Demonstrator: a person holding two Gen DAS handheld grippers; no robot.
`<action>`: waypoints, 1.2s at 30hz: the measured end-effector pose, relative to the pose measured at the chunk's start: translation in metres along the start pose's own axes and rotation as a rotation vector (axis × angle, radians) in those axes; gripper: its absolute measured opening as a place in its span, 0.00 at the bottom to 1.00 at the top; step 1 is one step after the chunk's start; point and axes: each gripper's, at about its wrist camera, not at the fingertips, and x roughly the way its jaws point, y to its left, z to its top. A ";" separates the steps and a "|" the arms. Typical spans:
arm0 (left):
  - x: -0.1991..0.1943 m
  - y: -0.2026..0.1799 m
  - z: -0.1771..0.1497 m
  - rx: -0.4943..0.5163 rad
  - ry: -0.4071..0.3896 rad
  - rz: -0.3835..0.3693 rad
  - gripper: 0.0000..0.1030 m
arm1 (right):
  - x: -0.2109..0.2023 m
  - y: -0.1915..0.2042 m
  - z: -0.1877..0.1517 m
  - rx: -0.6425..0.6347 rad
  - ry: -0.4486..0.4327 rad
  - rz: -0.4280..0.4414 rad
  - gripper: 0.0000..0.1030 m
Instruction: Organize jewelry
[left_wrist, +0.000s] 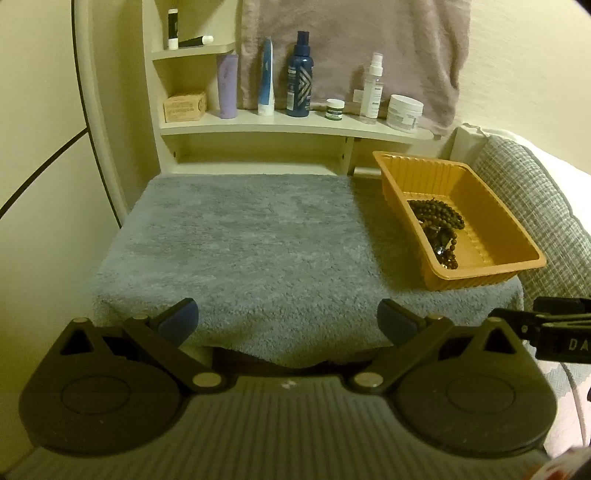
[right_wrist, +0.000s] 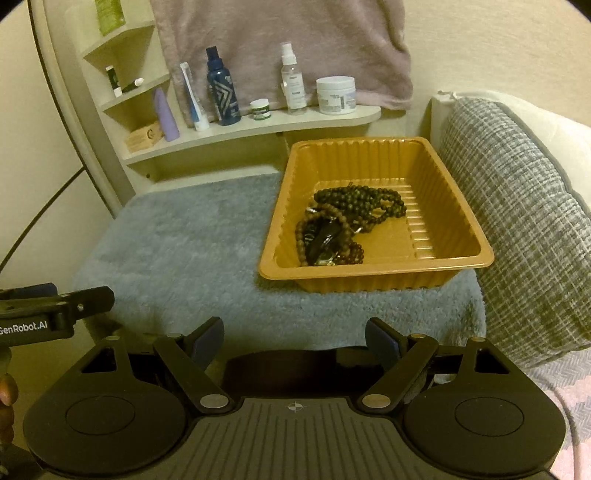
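Observation:
An orange plastic tray (left_wrist: 517, 236) (right_wrist: 454, 206) sits at the right of a grey-blue towel (left_wrist: 240, 240) (right_wrist: 177, 251). In the tray lies a heap of dark bead necklaces (left_wrist: 439, 225) (right_wrist: 347, 221) with a black glossy piece among them. My left gripper (left_wrist: 288, 321) is open and empty at the towel's near edge, left of the tray. My right gripper (right_wrist: 293, 339) is open and empty at the near edge, in front of the tray. Each gripper's side shows in the other's view.
A cream shelf (left_wrist: 295, 127) (right_wrist: 258, 127) behind the towel holds bottles, tubes, jars and a small box. A pink cloth (left_wrist: 351, 44) hangs behind it. A grey woven cushion (left_wrist: 535, 206) (right_wrist: 517, 206) lies right of the tray.

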 end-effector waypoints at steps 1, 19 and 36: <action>-0.001 0.000 -0.001 0.002 -0.003 0.000 0.99 | 0.000 0.001 0.000 0.000 0.001 0.001 0.81; -0.006 0.003 0.000 -0.004 -0.016 -0.005 0.99 | -0.004 0.009 0.004 -0.020 -0.005 0.003 0.81; -0.008 0.004 0.001 -0.005 -0.019 -0.002 0.99 | -0.005 0.009 0.006 -0.017 -0.011 0.002 0.81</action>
